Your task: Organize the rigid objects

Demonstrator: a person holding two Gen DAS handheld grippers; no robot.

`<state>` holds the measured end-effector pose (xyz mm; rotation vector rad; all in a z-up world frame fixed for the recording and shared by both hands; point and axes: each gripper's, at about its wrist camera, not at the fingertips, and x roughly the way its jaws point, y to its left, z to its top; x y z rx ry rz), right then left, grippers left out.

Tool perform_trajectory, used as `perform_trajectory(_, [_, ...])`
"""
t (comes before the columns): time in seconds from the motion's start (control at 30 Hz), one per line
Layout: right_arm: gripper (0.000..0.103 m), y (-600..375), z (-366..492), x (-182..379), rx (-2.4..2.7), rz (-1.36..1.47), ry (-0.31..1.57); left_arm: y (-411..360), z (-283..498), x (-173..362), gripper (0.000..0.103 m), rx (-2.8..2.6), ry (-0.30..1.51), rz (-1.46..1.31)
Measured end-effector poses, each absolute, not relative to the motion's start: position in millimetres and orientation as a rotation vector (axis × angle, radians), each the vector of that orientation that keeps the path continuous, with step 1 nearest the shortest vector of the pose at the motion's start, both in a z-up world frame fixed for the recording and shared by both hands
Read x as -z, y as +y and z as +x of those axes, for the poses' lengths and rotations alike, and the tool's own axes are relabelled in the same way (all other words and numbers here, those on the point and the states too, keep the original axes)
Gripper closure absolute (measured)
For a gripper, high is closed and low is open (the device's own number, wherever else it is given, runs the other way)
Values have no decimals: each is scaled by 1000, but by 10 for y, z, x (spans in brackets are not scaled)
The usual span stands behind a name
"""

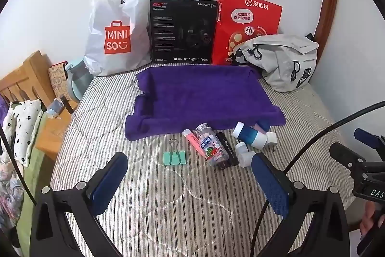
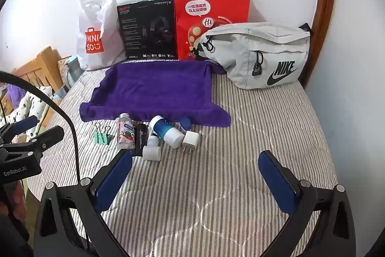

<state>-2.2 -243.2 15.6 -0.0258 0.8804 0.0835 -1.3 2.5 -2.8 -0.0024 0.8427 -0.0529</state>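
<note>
Both grippers hang spread wide and empty over the striped bedcover (image 2: 216,184).

Past the left gripper (image 1: 190,175) and right gripper (image 2: 195,170) lies a cluster: green binder clip (image 1: 175,157), pink candy bottle (image 1: 213,146), black Horizon bar (image 2: 140,139), blue-and-white bottle (image 2: 166,130), white charger plug (image 2: 191,140). Behind them lies a purple towel (image 2: 156,88), then bags and a black box (image 2: 146,30) along the wall.

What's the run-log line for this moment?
left gripper: open, empty | right gripper: open, empty | binder clip, candy bottle: on bed, untouched | purple towel: bare
</note>
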Motion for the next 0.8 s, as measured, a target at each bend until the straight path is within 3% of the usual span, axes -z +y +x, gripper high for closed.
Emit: perform_trajectory(0.8, [0,-2389,-49,-175,-88,-32,882,10,-29,50,0,61,857,6])
